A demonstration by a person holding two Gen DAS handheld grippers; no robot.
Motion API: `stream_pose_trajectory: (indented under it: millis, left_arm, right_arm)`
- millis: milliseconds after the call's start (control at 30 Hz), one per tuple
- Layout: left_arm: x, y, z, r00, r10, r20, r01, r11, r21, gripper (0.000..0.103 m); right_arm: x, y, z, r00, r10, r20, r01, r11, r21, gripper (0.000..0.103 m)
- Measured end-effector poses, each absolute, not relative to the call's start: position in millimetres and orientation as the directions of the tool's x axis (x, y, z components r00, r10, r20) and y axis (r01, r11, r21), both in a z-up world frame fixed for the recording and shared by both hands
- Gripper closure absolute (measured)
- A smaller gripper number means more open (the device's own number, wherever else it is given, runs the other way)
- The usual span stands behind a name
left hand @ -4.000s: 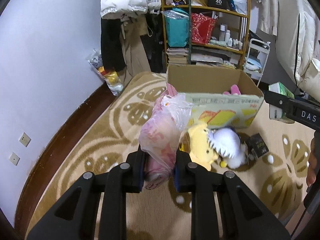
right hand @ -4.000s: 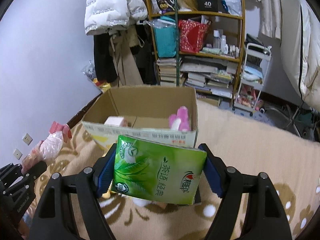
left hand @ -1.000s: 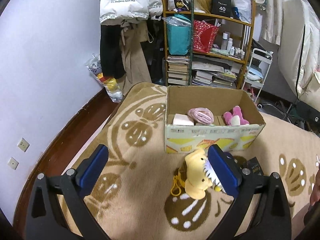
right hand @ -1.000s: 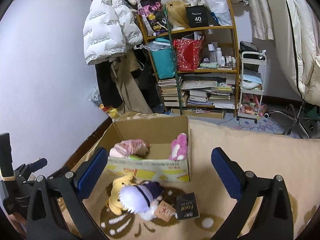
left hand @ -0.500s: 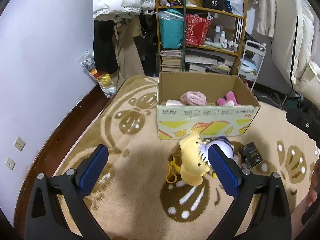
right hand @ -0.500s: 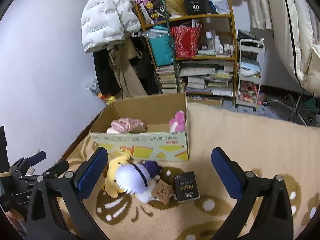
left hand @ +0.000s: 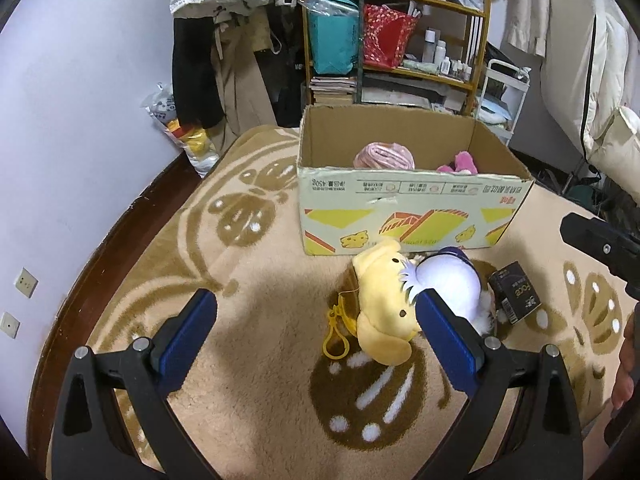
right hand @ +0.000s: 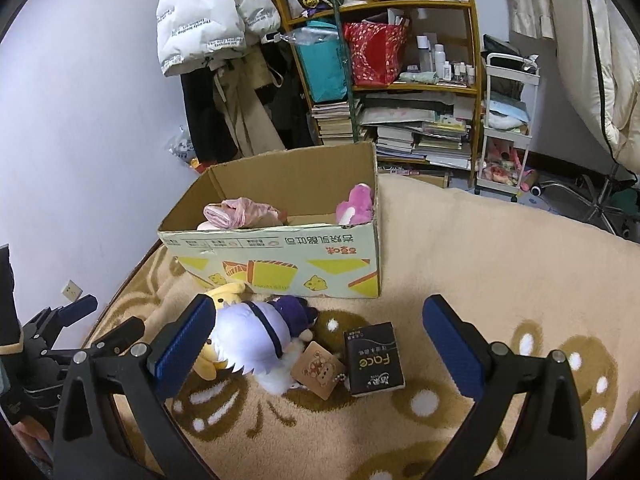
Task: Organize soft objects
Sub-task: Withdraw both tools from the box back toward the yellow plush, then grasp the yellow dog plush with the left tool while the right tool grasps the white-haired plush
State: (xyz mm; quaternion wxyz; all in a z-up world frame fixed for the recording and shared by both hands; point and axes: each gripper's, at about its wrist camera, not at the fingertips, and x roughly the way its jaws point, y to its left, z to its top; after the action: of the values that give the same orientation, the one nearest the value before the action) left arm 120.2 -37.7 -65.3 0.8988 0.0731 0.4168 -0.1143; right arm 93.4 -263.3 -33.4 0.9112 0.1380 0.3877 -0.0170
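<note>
two plush toys (right hand: 248,340) and black packet (right hand: 374,358) lie before the cardboard box (right hand: 280,264).

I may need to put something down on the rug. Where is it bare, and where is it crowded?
Bare: rug right of the cardboard box, and rug left of the yellow plush. Crowded: in front of the box, where the yellow plush, white plush and black Face pack lie together.

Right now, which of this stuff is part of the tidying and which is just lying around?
Part of it: cardboard box, yellow plush, white plush, black tissue pack.

Just lying around: bookshelf, white jacket, white cart.
</note>
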Motion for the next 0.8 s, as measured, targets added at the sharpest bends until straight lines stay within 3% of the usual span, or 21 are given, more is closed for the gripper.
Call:
stream_pose_trajectory:
  millis: [800]
  left_arm:
    - [141,-63,-119,0.528,-0.22,-0.82,0.367,0.93,-0.013,0.004]
  right_arm:
    - [144,-224,-84,0.585,0.239,-0.775,-0.019,0.959,0.281,0.0]
